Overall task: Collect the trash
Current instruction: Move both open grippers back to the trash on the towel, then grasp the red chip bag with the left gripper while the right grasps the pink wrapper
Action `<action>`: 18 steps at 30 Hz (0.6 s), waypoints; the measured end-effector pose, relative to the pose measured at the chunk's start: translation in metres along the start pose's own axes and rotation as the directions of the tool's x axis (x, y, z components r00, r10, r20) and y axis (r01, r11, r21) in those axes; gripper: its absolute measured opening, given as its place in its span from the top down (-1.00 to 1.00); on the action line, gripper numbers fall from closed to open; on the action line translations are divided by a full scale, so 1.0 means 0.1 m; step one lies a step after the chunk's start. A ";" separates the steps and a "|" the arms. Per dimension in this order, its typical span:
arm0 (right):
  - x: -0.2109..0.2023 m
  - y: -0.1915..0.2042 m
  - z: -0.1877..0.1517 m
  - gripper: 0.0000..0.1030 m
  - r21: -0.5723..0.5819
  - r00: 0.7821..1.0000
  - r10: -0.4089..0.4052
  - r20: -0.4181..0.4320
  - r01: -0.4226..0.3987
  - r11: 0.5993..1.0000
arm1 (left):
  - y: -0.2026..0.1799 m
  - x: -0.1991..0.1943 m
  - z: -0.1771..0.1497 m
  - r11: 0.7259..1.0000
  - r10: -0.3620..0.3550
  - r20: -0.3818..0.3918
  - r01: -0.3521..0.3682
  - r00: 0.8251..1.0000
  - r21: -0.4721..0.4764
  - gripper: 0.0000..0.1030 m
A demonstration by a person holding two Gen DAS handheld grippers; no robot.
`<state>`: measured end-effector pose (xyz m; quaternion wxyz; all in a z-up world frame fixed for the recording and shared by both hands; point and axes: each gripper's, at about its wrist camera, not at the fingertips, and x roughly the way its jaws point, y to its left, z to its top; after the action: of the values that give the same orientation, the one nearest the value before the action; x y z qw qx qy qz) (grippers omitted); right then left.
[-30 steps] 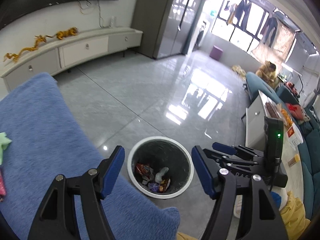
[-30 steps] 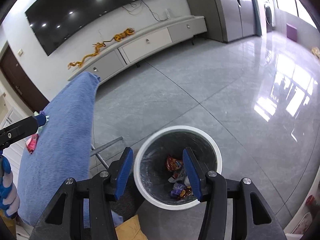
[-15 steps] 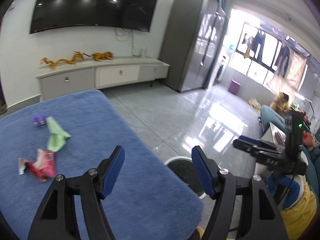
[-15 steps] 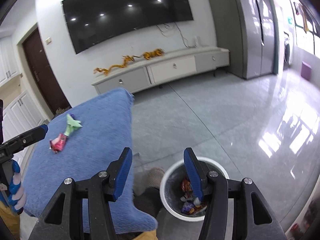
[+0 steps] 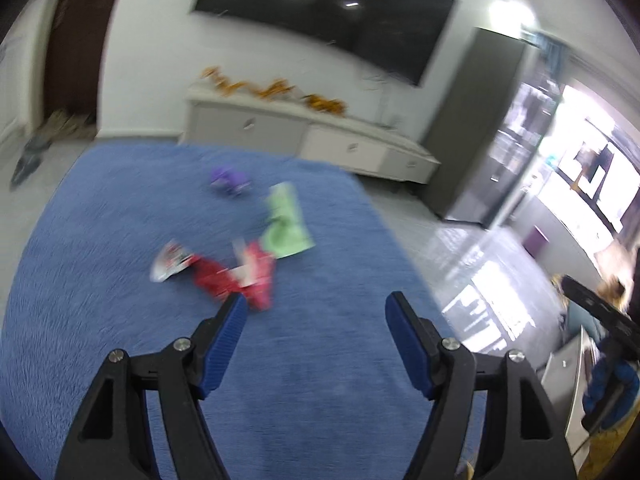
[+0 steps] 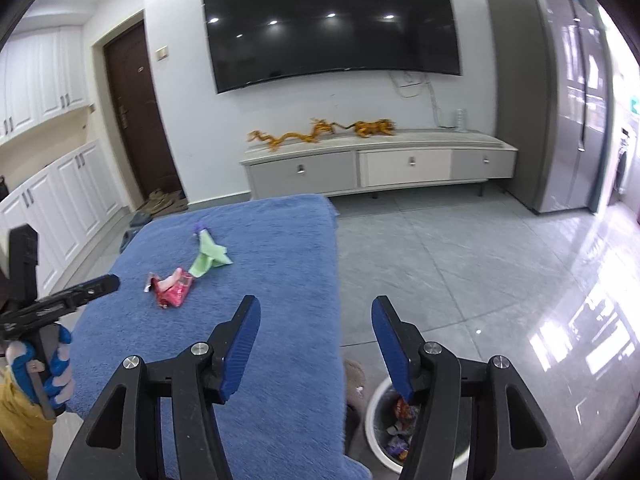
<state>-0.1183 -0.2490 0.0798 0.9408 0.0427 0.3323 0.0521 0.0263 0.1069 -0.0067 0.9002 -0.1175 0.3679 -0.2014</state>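
A red wrapper (image 5: 236,276) (image 6: 172,289), a green wrapper (image 5: 285,228) (image 6: 209,259) and a small purple wrapper (image 5: 230,179) (image 6: 197,226) lie on the blue cloth-covered table (image 5: 120,240) (image 6: 280,248). My left gripper (image 5: 316,312) is open and empty over the table, just right of the red wrapper; it also shows in the right wrist view (image 6: 108,282). My right gripper (image 6: 316,316) is open and empty above the table's right edge. The white trash bin (image 6: 374,432) with wrappers inside stands on the floor below my right gripper.
A glossy grey tiled floor (image 6: 460,272) lies right of the table. A low TV cabinet (image 6: 376,164) with yellow dragon figures and a wall TV (image 6: 332,24) stand beyond. A grey fridge (image 6: 560,100) is at right, white cupboards (image 6: 52,208) at left.
Both grippers have swung up and left from over the bin toward the table. The left view is now over the wrappers; the bin has left its view.
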 end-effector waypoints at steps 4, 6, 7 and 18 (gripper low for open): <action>0.37 0.19 0.08 -0.11 -0.021 0.996 0.069 -0.047 -0.070 0.997 | 0.42 0.23 0.02 0.992 0.049 -0.033 -0.053 0.998 -0.117 -0.36; 0.57 0.30 0.11 -0.11 -0.036 0.992 0.097 -0.075 -0.100 0.994 | 0.60 0.34 0.05 0.982 0.073 -0.040 -0.079 0.997 -0.173 -0.36; 0.65 0.35 0.12 -0.11 -0.043 0.990 0.109 -0.086 -0.113 0.993 | 0.66 0.38 0.07 0.976 0.086 -0.043 -0.093 0.995 -0.198 -0.36; 1.81 1.07 0.24 -0.13 -0.071 0.930 0.282 -0.235 -0.306 0.950 | 1.12 1.05 0.17 0.904 0.035 -0.149 -0.095 0.988 -0.416 -0.34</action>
<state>0.0293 -0.1214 -0.0013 0.8802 0.0359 0.4220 0.2143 0.1375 0.1603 -0.1000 0.8319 -0.2829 0.4679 -0.0946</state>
